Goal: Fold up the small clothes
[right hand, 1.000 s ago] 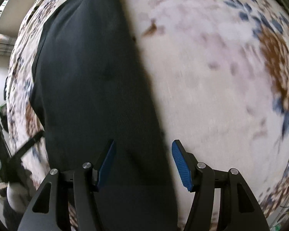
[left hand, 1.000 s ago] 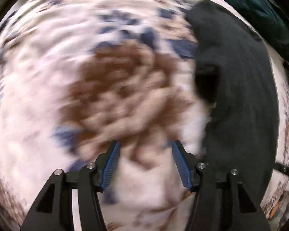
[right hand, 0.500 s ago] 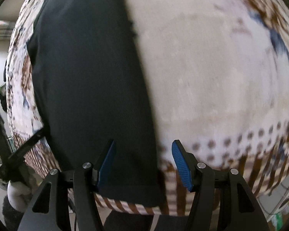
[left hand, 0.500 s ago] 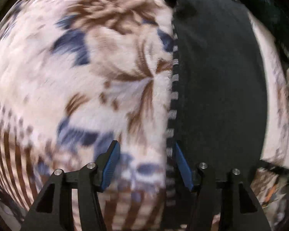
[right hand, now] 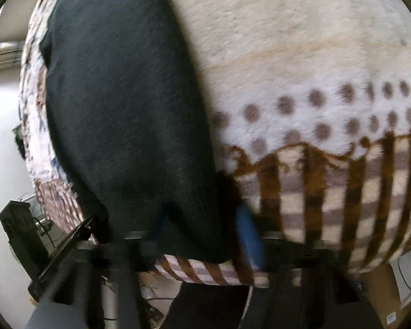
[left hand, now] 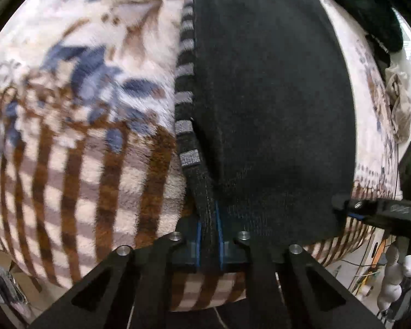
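A dark garment (left hand: 271,104) with a grey-striped band (left hand: 185,63) along its left edge lies flat on a patterned fleece blanket (left hand: 82,137). My left gripper (left hand: 208,235) is shut on the garment's near left corner at the striped band. In the right wrist view the same garment (right hand: 128,104) fills the left half. My right gripper (right hand: 202,233) is blurred and straddles the garment's near right corner, with its blue fingers (right hand: 248,235) still apart. The right gripper also shows in the left wrist view (left hand: 370,211), at the garment's right corner.
The blanket's near edge (right hand: 211,274) drops off just below both grippers. Another dark cloth (left hand: 370,8) lies at the far right of the blanket. A cardboard box (right hand: 380,293) and cables sit on the floor below.
Both grippers have moved back to the garment's near edge. My left gripper has shut on the striped corner. My right gripper has come down over the right corner.
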The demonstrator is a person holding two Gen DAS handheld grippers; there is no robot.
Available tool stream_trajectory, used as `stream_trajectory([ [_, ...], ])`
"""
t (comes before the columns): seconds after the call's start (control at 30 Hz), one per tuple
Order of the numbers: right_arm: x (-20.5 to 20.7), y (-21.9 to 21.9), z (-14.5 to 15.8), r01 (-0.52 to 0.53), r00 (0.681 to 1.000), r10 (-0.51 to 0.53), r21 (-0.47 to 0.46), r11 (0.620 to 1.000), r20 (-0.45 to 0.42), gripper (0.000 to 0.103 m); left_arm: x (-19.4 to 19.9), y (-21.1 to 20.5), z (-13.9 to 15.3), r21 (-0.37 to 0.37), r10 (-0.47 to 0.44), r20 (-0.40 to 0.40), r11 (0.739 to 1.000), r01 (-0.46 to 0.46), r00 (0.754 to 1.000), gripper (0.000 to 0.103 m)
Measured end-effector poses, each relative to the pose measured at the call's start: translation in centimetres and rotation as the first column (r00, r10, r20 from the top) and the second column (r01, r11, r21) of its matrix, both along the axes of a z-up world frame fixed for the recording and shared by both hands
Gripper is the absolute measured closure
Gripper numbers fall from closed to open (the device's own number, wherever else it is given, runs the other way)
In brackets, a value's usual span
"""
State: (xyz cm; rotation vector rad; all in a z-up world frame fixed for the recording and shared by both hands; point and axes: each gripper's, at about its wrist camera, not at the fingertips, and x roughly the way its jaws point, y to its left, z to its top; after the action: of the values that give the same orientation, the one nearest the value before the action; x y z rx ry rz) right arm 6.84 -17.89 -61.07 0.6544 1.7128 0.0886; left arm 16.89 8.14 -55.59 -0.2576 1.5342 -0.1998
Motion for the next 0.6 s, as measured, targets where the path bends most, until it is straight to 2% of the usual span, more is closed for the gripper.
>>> stream_trajectory([
  [0.07, -0.5, 0.7, 0.6, 0.030, 0.999, -0.030, 0.018, 0.999, 0.010, 0.092, -1.5, 1.1, 1.4, 0.007, -0.004, 0.035, 1.000, 0.004, 0.999, 0.097],
  [0.1, -0.7, 0.8, 1.2, 0.023, 1.000, -0.023, 0.024, 0.999, 0.020, 0.093, -2.8, 2.8, 1.4, 0.008, -0.013, 0.039, 1.000, 0.013, 0.999, 0.097],
  [0.17, -0.9, 1.5, 1.9, -0.022, 0.999, 0.022, 0.008, 1.000, 0.041, 0.093, -2.8, 3.7, 0.5, 0.015, -0.021, 0.020, 1.000, 0.021, 1.000, 0.097],
  [0.27, -0.2, 2.6, 1.8, -0.097, 0.994, 0.098, -0.030, 0.995, 0.044, 0.092, -3.4, 6.5, -0.3, -0.070, 0.033, -0.022, 0.997, -0.034, 0.999, 0.093],
  [0.3, 0.2, 2.7, 1.7, -0.114, 0.993, 0.115, -0.041, 0.993, 0.033, 0.088, -3.3, 6.9, -0.4, -0.091, 0.053, -0.032, 0.994, -0.055, 0.998, 0.091],
  [0.33, 0.5, 2.7, 1.5, -0.113, 0.993, 0.114, -0.041, 0.993, 0.021, 0.081, -3.1, 6.8, -0.6, -0.105, 0.066, -0.035, 0.992, -0.069, 0.997, 0.082],
  [0.37, 0.6, 2.7, 1.4, -0.109, 0.994, 0.110, -0.034, 0.993, 0.011, 0.078, -3.2, 7.4, -0.5, -0.147, 0.094, -0.028, 0.984, -0.098, 0.995, 0.078],
  [0.4, 0.5, 2.6, 1.3, -0.102, 0.995, 0.102, -0.022, 0.995, 0.007, 0.066, -3.2, 8.1, -0.4, -0.183, 0.123, -0.018, 0.975, -0.124, 0.992, 0.067],
  [0.43, 0.6, 2.5, 1.3, -0.092, 0.996, 0.092, -0.008, 0.996, 0.013, 0.050, -3.0, 8.7, -0.5, -0.219, 0.149, -0.018, 0.964, -0.150, 0.989, 0.050],
  [0.5, 0.3, 2.3, 1.0, -0.074, 0.997, 0.073, 0.016, 0.997, 0.025, 0.046, -3.0, 9.4, -0.9, -0.292, 0.191, -0.027, 0.937, -0.190, 0.981, 0.044],
  [0.53, 0.1, 1.9, 0.8, -0.066, 0.997, 0.066, 0.020, 0.998, 0.027, 0.046, -3.0, 9.5, -1.3, -0.292, 0.196, -0.028, 0.936, -0.195, 0.980, 0.044],
  [0.6, -0.2, 1.6, 0.5, -0.060, 0.998, 0.059, 0.019, 0.998, 0.028, 0.046, -3.5, 8.9, -2.3, -0.235, 0.149, -0.031, 0.960, -0.152, 0.988, 0.044],
])
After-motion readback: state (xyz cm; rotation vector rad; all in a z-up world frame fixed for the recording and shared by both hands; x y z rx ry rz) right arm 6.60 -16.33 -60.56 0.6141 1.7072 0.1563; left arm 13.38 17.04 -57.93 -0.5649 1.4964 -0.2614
